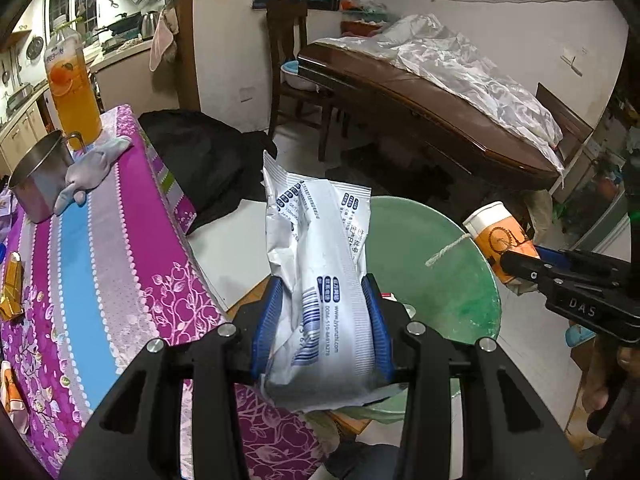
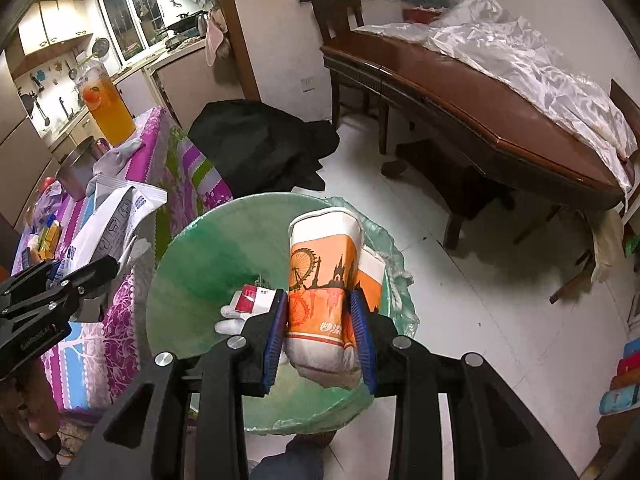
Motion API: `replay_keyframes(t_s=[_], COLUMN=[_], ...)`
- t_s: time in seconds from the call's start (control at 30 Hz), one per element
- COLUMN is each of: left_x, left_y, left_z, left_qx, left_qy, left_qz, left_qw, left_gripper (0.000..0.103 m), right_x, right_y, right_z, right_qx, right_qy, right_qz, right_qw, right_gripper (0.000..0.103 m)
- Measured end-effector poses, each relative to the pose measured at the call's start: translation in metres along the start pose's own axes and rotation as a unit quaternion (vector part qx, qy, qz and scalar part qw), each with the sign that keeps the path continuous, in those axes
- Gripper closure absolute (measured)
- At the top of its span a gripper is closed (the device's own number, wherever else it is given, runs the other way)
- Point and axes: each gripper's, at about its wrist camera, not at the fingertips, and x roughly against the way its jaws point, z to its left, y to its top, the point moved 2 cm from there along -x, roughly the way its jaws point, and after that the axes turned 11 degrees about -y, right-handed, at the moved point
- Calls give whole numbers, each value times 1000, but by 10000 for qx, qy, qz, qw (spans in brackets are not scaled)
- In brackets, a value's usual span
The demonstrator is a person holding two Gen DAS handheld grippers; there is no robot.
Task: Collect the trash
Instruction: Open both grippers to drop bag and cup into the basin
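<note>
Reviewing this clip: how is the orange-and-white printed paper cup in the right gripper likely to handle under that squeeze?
The orange-and-white printed paper cup probably crushes easily: its base end looks dented and creased between the right gripper pads. It seems light and likely empty, held on its side above the green bin. The printed paper likely grips well rather than slipping.

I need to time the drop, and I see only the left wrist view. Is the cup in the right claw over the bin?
Observer: Yes, the right claw holds the orange paper cup over the green bin.
Operator: Is the bin empty?
Observer: No, a red and white box lies inside.
Operator: Is the cup alone?
Observer: A second, similar cup shows right behind it.
</note>
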Motion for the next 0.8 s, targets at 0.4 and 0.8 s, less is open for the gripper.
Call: replay_keyframes(t_s=[0.4, 0.8], left_x=[-8, -7], left_y=[-3, 0], left_z=[-1, -1], left_qx=[33, 52], left_qy=[-17, 68], left_qz=[89, 65], left_qw=[10000, 9999], left_gripper=[63, 50], right_x=[-2, 2], right_y=[-2, -1], right_z=[2, 4], right_qx=[2, -59], right_qy=[32, 150], right_qz=[31, -84], right_qw=[10000, 9998], right_gripper=[69, 47])
